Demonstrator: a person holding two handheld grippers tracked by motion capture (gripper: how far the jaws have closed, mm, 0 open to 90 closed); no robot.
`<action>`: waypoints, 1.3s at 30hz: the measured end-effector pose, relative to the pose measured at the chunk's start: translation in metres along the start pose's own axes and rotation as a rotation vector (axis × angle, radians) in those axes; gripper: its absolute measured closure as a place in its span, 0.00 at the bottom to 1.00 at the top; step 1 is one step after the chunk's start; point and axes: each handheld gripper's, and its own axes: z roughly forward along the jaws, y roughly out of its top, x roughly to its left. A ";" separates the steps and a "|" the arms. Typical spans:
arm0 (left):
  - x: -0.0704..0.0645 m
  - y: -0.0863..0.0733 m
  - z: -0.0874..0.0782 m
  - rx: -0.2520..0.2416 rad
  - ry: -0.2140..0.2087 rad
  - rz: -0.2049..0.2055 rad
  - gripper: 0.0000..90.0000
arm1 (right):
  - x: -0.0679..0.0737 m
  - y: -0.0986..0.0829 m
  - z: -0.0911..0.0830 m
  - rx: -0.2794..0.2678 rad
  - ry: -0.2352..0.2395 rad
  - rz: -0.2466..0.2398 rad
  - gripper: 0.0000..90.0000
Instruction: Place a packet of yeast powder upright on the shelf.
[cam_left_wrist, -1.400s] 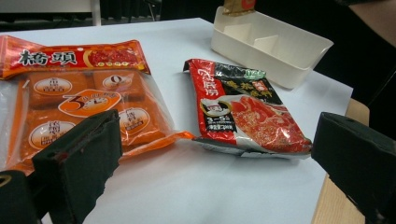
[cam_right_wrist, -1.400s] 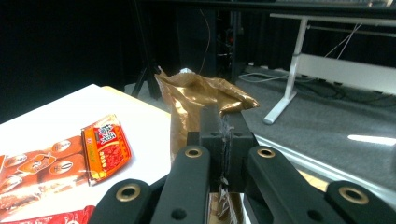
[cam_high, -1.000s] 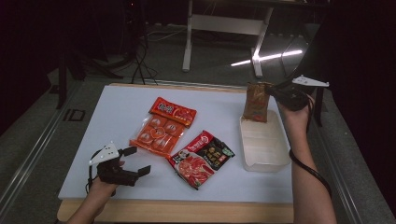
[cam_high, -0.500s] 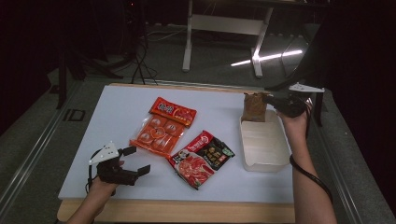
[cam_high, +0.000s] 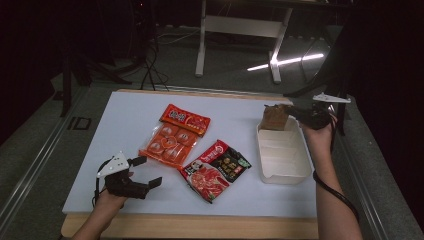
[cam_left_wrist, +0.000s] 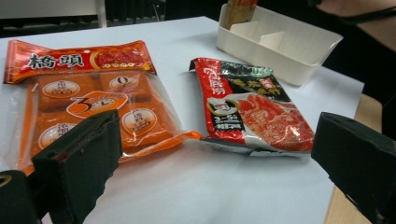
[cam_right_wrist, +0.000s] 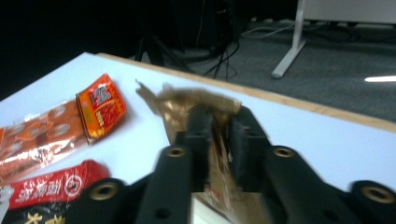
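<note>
My right gripper (cam_high: 296, 114) is shut on a brown snack packet (cam_high: 274, 118), holding it upright at the far end of the white divided tray (cam_high: 266, 170). In the right gripper view the jaws pinch the crinkled brown packet (cam_right_wrist: 175, 105). An orange multi-pack of snacks (cam_high: 172, 135) and a red-and-black packet (cam_high: 215, 169) lie flat mid-table. My left gripper (cam_high: 150, 172) rests open near the front left edge, empty, with the orange multi-pack (cam_left_wrist: 88, 100) and the red-and-black packet (cam_left_wrist: 254, 109) lying just beyond its jaws.
The white table top (cam_high: 115, 120) has bare room at the left and back. Its wooden front edge (cam_high: 190, 226) runs close under my left hand. Desk legs and cables stand on the grey floor beyond the far edge.
My right gripper has carried the brown packet down and slightly toward me, to the tray's far end. The left gripper has stayed in place, open.
</note>
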 end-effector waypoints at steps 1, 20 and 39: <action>0.000 0.000 0.000 0.001 0.001 0.003 0.03 | 0.001 0.001 -0.002 -0.011 -0.006 0.002 0.81; -0.005 0.004 0.000 0.040 -0.003 -0.027 0.05 | 0.055 0.025 -0.049 -0.108 -0.096 -0.054 0.32; -0.011 0.014 0.009 0.076 -0.057 -0.020 0.12 | 0.143 -0.022 -0.078 -0.177 0.101 -0.102 0.16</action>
